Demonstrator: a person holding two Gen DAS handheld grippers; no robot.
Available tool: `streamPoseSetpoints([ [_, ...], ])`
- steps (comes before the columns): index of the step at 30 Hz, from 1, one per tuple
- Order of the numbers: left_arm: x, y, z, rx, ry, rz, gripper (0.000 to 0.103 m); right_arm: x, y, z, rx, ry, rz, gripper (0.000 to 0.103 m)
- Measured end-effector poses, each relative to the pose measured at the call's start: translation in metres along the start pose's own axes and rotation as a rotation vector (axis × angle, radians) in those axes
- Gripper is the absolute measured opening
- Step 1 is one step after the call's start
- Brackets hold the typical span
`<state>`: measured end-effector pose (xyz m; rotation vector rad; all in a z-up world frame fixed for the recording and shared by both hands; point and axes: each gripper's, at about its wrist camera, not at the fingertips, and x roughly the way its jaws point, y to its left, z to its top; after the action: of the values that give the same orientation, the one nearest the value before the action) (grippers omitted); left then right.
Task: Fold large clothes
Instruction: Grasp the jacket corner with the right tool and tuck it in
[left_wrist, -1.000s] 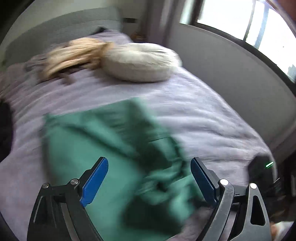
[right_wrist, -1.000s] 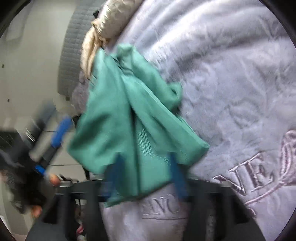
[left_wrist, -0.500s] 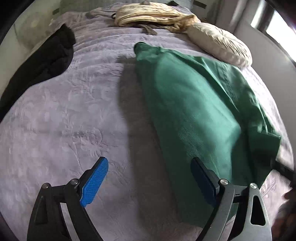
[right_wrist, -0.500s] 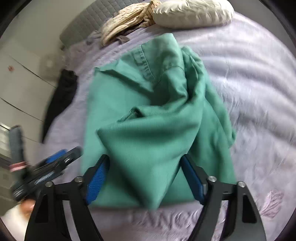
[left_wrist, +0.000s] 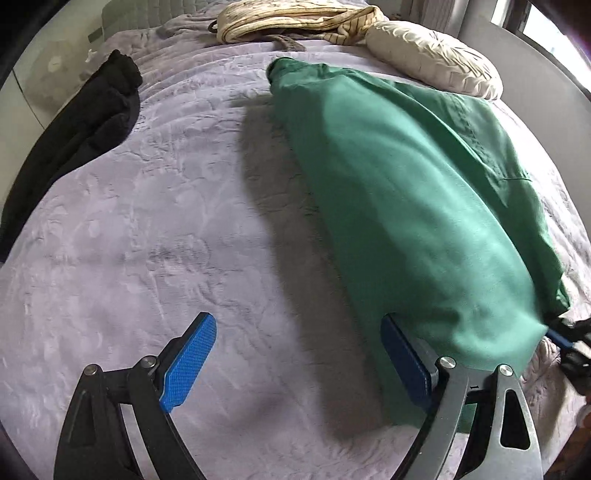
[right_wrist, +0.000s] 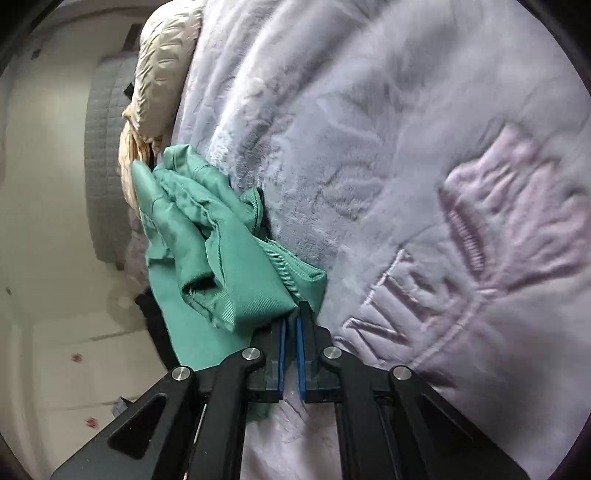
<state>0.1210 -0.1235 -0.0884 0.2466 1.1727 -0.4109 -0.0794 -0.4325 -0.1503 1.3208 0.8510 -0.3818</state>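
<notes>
In the left wrist view, the left gripper stood wide apart and empty over the lilac bedspread, its right finger just beside the near edge of the green garment, which lay lengthwise on the bed toward a cream pillow, with a black garment well apart at the left. In the right wrist view, the right gripper had just been closing and pinched a bunched corner of the green garment between its blue pads, beside the embroidered lettering on the bedspread.
</notes>
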Motion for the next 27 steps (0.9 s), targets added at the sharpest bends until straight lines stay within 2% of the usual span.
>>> streamPoseSetpoints([
  [1,-0.003,0.002,0.001,-0.005,-0.005,-0.001,0.091,-0.011,0.008,-0.001,-0.043,-0.027,-0.046,0.018],
  [2,-0.007,0.004,0.002,-0.014,-0.016,-0.01,0.091,-0.021,0.022,-0.002,-0.11,-0.063,-0.073,0.018],
  [3,-0.008,0.006,0.005,-0.021,-0.023,-0.017,0.091,-0.023,0.031,0.004,-0.172,-0.089,-0.082,0.019],
  [4,-0.012,0.006,0.006,-0.03,-0.036,-0.031,0.091,-0.033,0.047,0.006,-0.257,-0.113,-0.089,0.024],
  [5,-0.015,0.005,0.008,-0.035,-0.043,-0.048,0.091,-0.038,0.062,0.01,-0.331,-0.122,-0.097,0.05],
  [6,-0.016,0.003,0.01,-0.036,-0.045,-0.061,0.091,-0.038,0.076,0.016,-0.386,-0.126,-0.098,0.066],
  [7,-0.016,0.0,0.011,-0.035,-0.046,-0.066,0.091,-0.036,0.091,0.021,-0.44,-0.122,-0.086,0.077],
  [9,-0.013,-0.009,0.009,-0.034,-0.033,-0.061,0.091,-0.019,0.123,0.036,-0.535,-0.063,-0.059,0.068],
  [10,-0.011,-0.011,0.008,-0.04,-0.027,-0.062,0.091,-0.004,0.139,0.045,-0.581,-0.021,-0.056,0.055],
  [11,-0.01,-0.013,0.007,-0.051,-0.023,-0.066,0.091,0.006,0.15,0.049,-0.606,-0.001,-0.057,0.049],
  [16,-0.013,-0.011,-0.002,-0.118,-0.021,-0.081,0.091,0.085,0.177,0.083,-0.686,0.127,-0.135,0.049],
  [17,-0.013,-0.01,-0.004,-0.125,-0.017,-0.086,0.091,0.097,0.178,0.087,-0.685,0.159,-0.137,0.042],
  [19,-0.014,-0.009,-0.009,-0.127,-0.013,-0.094,0.091,0.103,0.188,0.092,-0.699,0.177,-0.126,0.005],
  [22,-0.006,-0.014,-0.016,-0.09,-0.01,-0.092,0.093,0.108,0.183,0.101,-0.754,0.159,-0.167,0.005],
  [23,-0.002,-0.015,-0.018,-0.079,-0.019,-0.094,0.1,0.118,0.181,0.107,-0.754,0.165,-0.185,0.005],
  [24,0.004,-0.016,-0.021,-0.077,-0.025,-0.084,0.102,0.127,0.171,0.113,-0.737,0.182,-0.192,0.005],
  [27,0.009,-0.016,-0.02,-0.085,-0.009,-0.097,0.102,0.138,0.147,0.129,-0.66,0.213,-0.136,0.003],
])
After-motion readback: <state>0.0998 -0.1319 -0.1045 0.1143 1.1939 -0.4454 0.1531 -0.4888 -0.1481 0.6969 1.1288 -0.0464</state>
